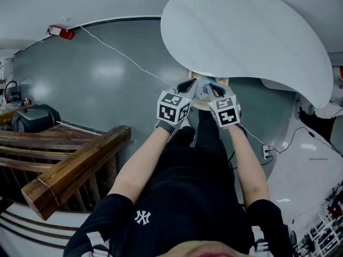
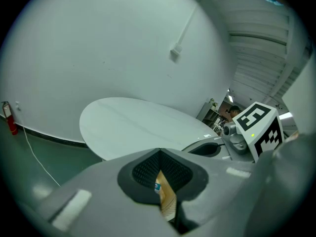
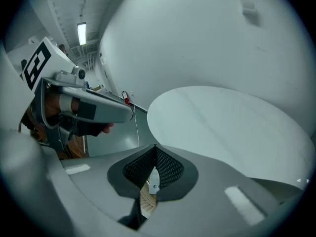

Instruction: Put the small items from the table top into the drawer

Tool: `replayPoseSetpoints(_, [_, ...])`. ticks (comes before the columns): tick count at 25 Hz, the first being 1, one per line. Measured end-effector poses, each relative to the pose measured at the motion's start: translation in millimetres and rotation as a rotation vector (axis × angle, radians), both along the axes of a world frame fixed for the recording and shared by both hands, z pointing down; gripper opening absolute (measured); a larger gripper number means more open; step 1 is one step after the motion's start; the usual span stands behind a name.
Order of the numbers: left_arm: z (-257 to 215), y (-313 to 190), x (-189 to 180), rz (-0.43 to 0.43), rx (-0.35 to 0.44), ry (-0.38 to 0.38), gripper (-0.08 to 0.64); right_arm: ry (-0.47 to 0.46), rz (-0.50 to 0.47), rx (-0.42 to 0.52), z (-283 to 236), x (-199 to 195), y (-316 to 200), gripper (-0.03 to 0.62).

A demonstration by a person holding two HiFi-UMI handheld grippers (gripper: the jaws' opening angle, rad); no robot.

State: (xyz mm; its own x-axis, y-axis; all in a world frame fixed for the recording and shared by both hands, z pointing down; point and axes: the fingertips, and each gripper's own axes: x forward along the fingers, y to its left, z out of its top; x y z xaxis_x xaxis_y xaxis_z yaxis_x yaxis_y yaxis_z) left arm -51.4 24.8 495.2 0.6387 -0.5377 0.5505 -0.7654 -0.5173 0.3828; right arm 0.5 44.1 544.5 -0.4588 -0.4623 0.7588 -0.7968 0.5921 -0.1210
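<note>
In the head view both grippers hang side by side just under the near edge of the white round table (image 1: pixel 246 31). They are over an open wooden drawer (image 1: pixel 225 81) with small items (image 1: pixel 203 93) in it. My left gripper (image 1: pixel 188 83) has its jaws together, and so does my right gripper (image 1: pixel 216 88). In the left gripper view the left gripper (image 2: pixel 160 154) is shut. A narrow slit below the pads shows drawer wood (image 2: pixel 169 200) and a blue-white item (image 2: pixel 157 186). In the right gripper view the right gripper (image 3: pixel 155 149) is shut over a white item (image 3: pixel 154 181). The tabletop (image 2: pixel 138 122) looks bare.
A wooden stair railing (image 1: pixel 80 165) stands at the left. A white cable (image 1: pixel 123 55) runs across the grey floor to a red extinguisher (image 1: pixel 61 32). A power strip (image 1: pixel 265 151) lies on the floor at the right. The person's legs are below the grippers.
</note>
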Motion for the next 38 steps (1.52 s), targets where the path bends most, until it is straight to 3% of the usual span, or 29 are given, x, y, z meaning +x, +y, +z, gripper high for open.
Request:
replayPoseSetpoints(10, [-54.2, 6.4, 3.9, 0.008, 0.045, 0.056, 0.000, -0.163, 0.092, 0.134, -91.2, -8.3, -16.7, 0.028])
replayPoseSetpoints(38, [-206.3, 18.7, 25.0, 0.073, 0.309, 0.130, 0.000, -0.236, 0.151, 0.388, -228.3, 2.8, -8.1, 0.026])
